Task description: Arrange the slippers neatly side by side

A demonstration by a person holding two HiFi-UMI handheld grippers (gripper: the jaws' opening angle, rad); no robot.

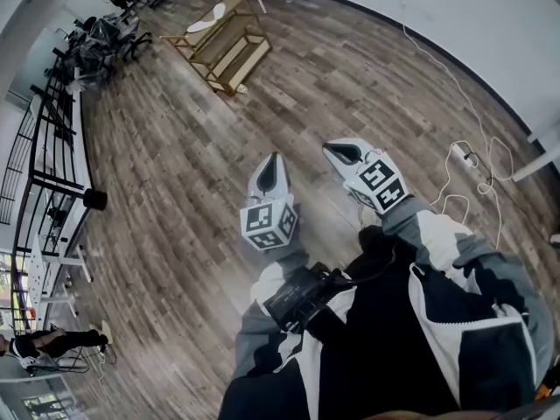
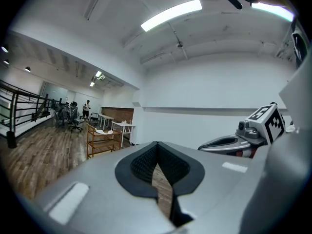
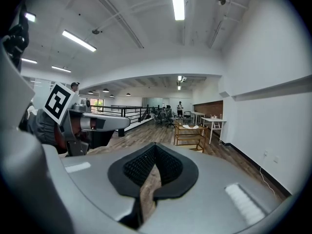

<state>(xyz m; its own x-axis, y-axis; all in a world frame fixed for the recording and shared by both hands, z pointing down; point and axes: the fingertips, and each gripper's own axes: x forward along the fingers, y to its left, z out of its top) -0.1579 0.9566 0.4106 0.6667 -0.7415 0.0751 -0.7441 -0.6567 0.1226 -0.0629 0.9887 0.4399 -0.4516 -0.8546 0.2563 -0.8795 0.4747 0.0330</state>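
Note:
A low wooden rack (image 1: 223, 42) stands far ahead on the plank floor. A pale flat thing (image 1: 203, 24) that may be a slipper lies on its top shelf; it is too small to tell. The rack also shows in the left gripper view (image 2: 100, 141) and the right gripper view (image 3: 190, 134). My left gripper (image 1: 273, 161) and right gripper (image 1: 338, 152) are held side by side at chest height, pointing toward the rack. Both are shut with nothing between the pads (image 2: 144, 165) (image 3: 168, 167). Each gripper sees the other beside it: the right gripper (image 2: 239, 140), the left gripper (image 3: 97, 121).
A white power strip with looping cables (image 1: 461, 154) lies on the floor at the right by the white wall. A black railing (image 1: 44, 147) runs along the left. Office chairs (image 1: 101, 38) and white tables stand beyond the rack. People stand far off at the left.

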